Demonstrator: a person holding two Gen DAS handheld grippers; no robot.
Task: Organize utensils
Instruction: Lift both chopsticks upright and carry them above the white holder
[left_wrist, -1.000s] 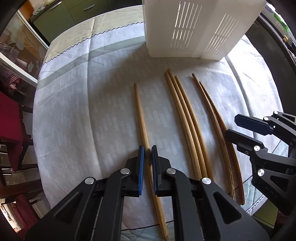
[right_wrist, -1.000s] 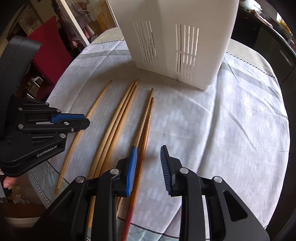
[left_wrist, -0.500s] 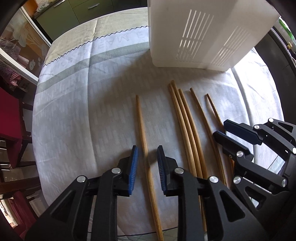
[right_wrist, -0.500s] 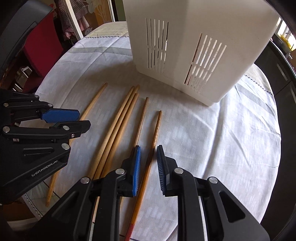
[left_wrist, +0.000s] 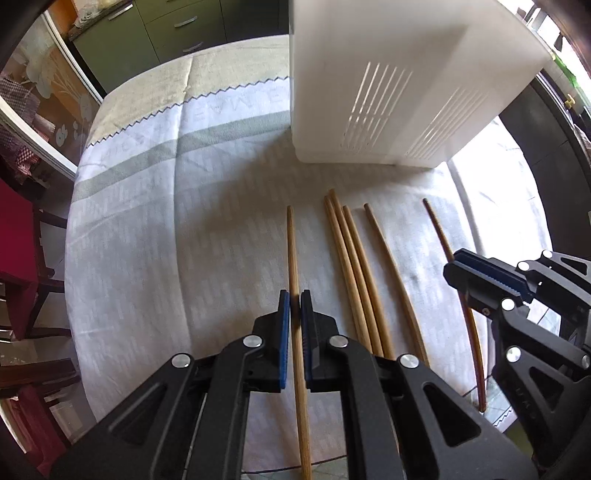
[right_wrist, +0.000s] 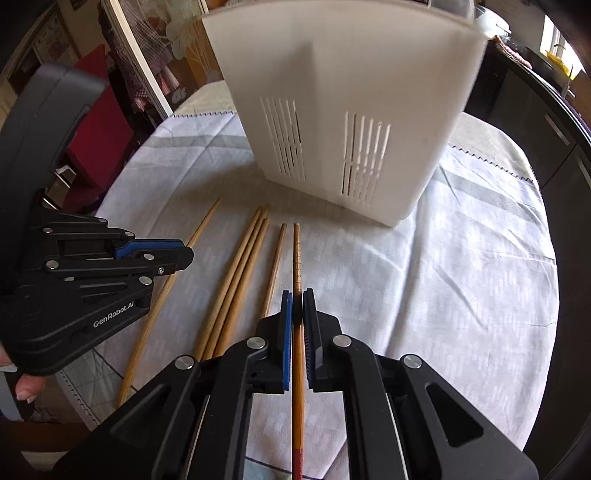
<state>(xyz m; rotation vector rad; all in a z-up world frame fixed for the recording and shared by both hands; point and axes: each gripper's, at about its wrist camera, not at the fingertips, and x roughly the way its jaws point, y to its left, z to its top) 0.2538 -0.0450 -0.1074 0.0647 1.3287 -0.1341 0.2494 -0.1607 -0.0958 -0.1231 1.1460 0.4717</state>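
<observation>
Left claw (left_wrist: 294, 298) is clamped on a pale wooden chopstick (left_wrist: 292, 240), jaws having just closed onto it; the stick runs straight ahead between the blue pads and back under the claw body. Right claw (right_wrist: 296, 295) is likewise just closed, pinching a darker chopstick (right_wrist: 296, 251) w/ ridged tip and red rear end. Between the two claws lie three light chopsticks (right_wrist: 240, 269) bunched together, touching, plus a single thin one (right_wrist: 275, 266) just left of the right claw's stick. All sit on a white patterned cloth (left_wrist: 166, 229) over the bench. Ahead of both claws stands a white slotted caddy (right_wrist: 343, 110), upright, nothing between it and the stick tips. A fingertip (right_wrist: 27, 387) shows under the left claw body.
</observation>
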